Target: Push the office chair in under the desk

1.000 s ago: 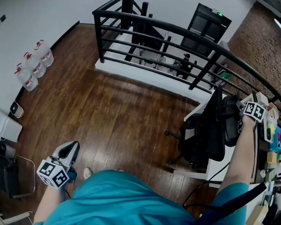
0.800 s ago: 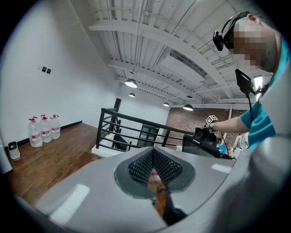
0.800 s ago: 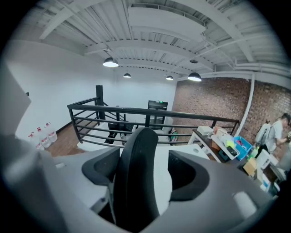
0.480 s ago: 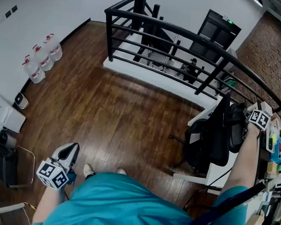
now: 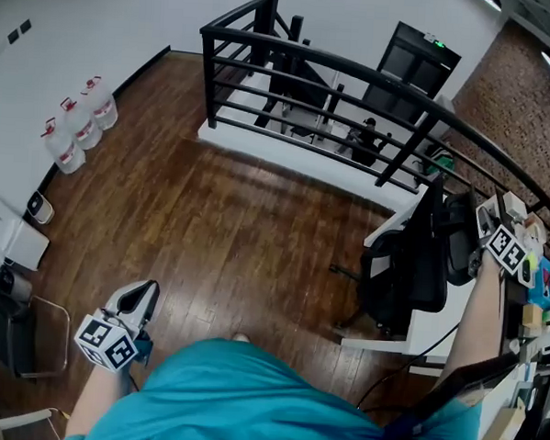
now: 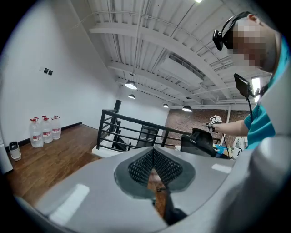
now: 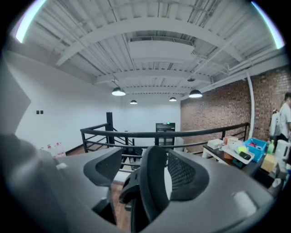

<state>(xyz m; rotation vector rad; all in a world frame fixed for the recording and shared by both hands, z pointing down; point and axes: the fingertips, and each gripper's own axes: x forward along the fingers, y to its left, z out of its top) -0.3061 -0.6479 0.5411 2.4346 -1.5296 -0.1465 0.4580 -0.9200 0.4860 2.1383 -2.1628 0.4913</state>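
Note:
The black office chair (image 5: 410,268) stands with its seat between the white desk's (image 5: 385,231) panels, its back towards me. My right gripper (image 5: 483,225) is at the chair's headrest (image 5: 458,241). In the right gripper view the headrest (image 7: 153,182) stands edge-on between the pads of the right gripper (image 7: 148,169). The jaws are closing, and a gap still shows between the left pad and the headrest. My left gripper (image 5: 142,297) hangs low at my left side over the wooden floor, shut and holding nothing. From the left gripper (image 6: 153,157) the chair (image 6: 200,142) shows far off.
A black railing (image 5: 356,76) curves round behind the desk and chair. Several water bottles (image 5: 78,121) stand by the left wall. Boxes and small items (image 5: 534,283) crowd the desk top at the right. Another chair frame (image 5: 21,335) sits at the lower left.
My head view has shifted slightly, and my right hand with its gripper has drawn a little to the right along the headrest. The left gripper stays where it was.

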